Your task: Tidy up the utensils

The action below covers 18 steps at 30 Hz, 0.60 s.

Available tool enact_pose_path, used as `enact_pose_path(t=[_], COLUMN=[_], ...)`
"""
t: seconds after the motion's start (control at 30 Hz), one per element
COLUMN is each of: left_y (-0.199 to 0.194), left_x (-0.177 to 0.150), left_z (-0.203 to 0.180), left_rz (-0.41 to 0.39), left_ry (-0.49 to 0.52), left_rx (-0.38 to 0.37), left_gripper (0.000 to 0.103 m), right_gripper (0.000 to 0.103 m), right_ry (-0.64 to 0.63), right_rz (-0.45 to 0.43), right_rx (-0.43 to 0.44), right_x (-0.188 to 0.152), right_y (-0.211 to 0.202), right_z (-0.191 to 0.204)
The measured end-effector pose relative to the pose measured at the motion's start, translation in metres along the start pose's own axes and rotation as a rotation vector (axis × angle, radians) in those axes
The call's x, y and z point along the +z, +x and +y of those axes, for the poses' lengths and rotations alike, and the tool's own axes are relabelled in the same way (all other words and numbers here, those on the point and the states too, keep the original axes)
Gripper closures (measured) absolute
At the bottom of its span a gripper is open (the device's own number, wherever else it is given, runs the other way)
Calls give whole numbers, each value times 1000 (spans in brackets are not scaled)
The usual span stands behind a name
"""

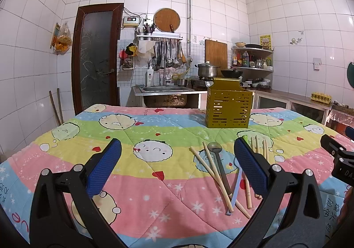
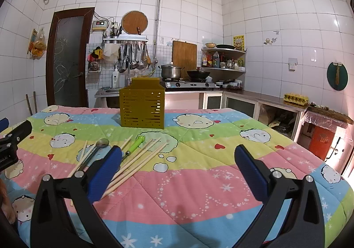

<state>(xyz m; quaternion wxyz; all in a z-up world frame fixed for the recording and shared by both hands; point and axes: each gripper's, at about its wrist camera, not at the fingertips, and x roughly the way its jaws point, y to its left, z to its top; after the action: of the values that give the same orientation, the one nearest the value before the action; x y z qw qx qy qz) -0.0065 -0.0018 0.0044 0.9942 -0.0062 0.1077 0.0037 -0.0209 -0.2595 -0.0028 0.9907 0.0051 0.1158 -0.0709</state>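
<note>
A yellow slotted utensil holder (image 1: 229,105) (image 2: 142,105) stands upright on the far part of the quilt-covered table (image 1: 141,181) (image 2: 199,181). Loose utensils lie in front of it: wooden chopsticks (image 1: 212,170) (image 2: 141,159), a metal spoon (image 1: 215,150) (image 2: 100,145), a pale blue stick (image 1: 235,188) and a green-handled tool (image 2: 136,144). My left gripper (image 1: 177,155) hovers open above the quilt, left of the utensils. My right gripper (image 2: 178,159) is open too, with the utensils by its left finger. Nothing sits between either pair of fingers.
Behind the table are a sink (image 1: 164,89), hanging ladles (image 1: 170,55), a stove with a pot (image 2: 171,71) and wok (image 2: 198,74), corner shelves (image 2: 223,60) and a counter with an egg tray (image 2: 295,98). A brown door (image 1: 95,55) stands at the back left.
</note>
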Motion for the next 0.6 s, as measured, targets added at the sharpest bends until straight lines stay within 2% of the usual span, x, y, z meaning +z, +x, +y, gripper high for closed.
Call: enact_pose_path(t=[0.6], left_y=[-1], left_x=[-1], left_z=[-1], left_rz=[-3], left_ry=[1], left_rx=[1], left_gripper=[5], right_gripper=[4], right_ry=[4], right_rz=[-5], right_rx=[-2], right_x=[1], right_y=[0], right_z=[-2])
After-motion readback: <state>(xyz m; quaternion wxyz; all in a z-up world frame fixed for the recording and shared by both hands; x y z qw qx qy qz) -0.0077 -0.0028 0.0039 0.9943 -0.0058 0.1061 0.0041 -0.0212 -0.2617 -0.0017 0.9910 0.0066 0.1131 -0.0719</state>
